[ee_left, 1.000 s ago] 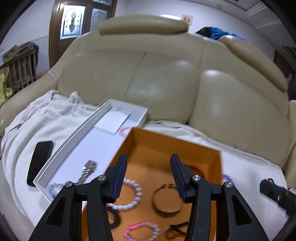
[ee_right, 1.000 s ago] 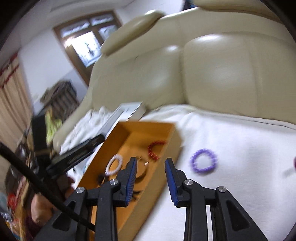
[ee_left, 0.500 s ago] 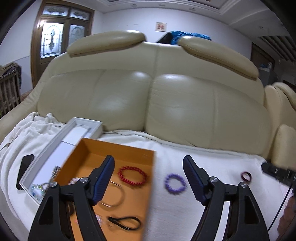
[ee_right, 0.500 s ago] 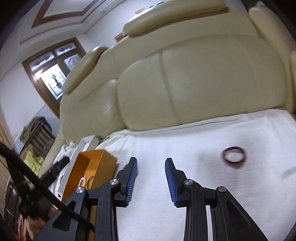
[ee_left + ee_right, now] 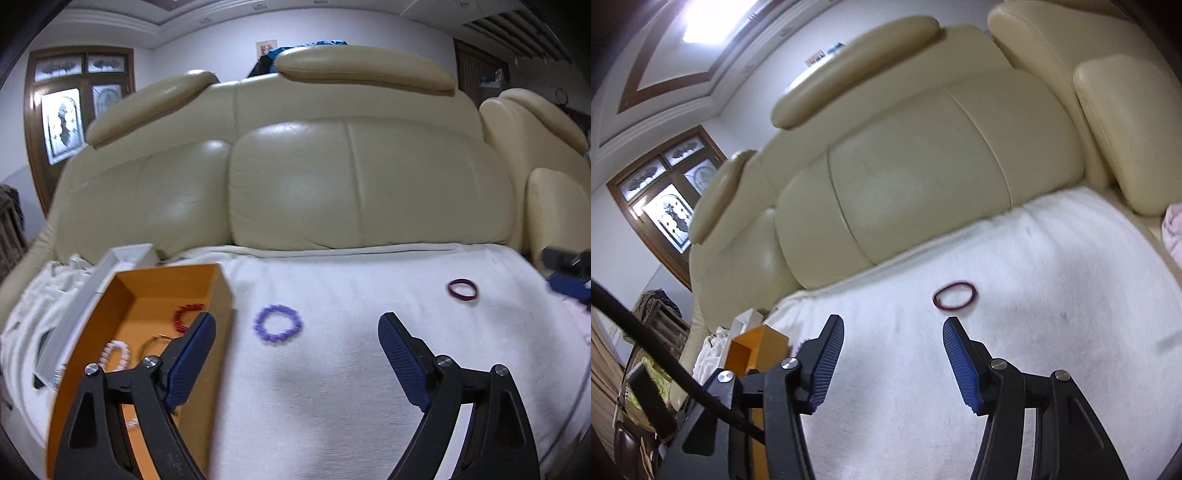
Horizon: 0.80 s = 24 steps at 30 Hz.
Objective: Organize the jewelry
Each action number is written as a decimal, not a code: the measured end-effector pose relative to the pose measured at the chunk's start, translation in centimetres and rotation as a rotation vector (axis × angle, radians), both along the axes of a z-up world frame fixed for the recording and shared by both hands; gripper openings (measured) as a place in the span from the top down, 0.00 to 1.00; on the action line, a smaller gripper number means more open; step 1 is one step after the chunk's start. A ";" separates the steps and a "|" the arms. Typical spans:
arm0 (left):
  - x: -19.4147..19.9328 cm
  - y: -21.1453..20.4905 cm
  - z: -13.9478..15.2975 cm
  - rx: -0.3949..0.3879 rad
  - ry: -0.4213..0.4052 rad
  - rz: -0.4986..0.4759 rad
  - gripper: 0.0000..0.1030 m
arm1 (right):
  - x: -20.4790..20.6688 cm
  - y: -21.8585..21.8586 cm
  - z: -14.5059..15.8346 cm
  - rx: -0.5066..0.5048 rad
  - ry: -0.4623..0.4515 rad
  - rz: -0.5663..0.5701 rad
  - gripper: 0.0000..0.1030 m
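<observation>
Both tongs, left (image 5: 295,339) and right (image 5: 894,339), are now spread wide, nothing gripped. Beyond the box (image 5: 155,295), purple bracelet (image 5: 277,325) and dark band (image 5: 956,296) are lined up next.

Bright ceiling light (image 5: 698,22), soft glare on sofa leather (image 5: 295,177), fisheye-bent edges, slight blur

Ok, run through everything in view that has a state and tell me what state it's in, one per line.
left gripper: open, empty.
right gripper: open, empty.
orange box: open, lidless, holding bracelets.
red bracelet: inside the orange box.
white bead bracelet: inside the orange box.
purple bracelet: loose on the white blanket.
dark red band: loose on the blanket.
</observation>
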<state>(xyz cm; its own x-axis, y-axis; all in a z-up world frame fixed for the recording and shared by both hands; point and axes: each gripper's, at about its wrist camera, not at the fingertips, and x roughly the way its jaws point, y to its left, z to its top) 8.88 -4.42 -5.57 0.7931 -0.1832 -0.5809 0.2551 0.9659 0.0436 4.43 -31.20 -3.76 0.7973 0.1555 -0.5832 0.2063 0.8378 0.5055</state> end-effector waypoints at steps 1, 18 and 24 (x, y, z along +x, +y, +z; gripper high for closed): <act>0.2 0.0 -0.1 -0.008 0.005 -0.002 0.13 | 0.4 -0.1 -0.5 0.013 0.014 0.003 0.42; 1.6 -0.7 -0.7 0.037 0.007 0.028 0.13 | 2.5 2.7 -2.7 -0.035 0.075 0.070 0.42; 1.7 -1.1 -1.3 0.068 0.022 0.029 0.13 | 2.4 2.8 -2.7 -0.043 0.074 0.070 0.42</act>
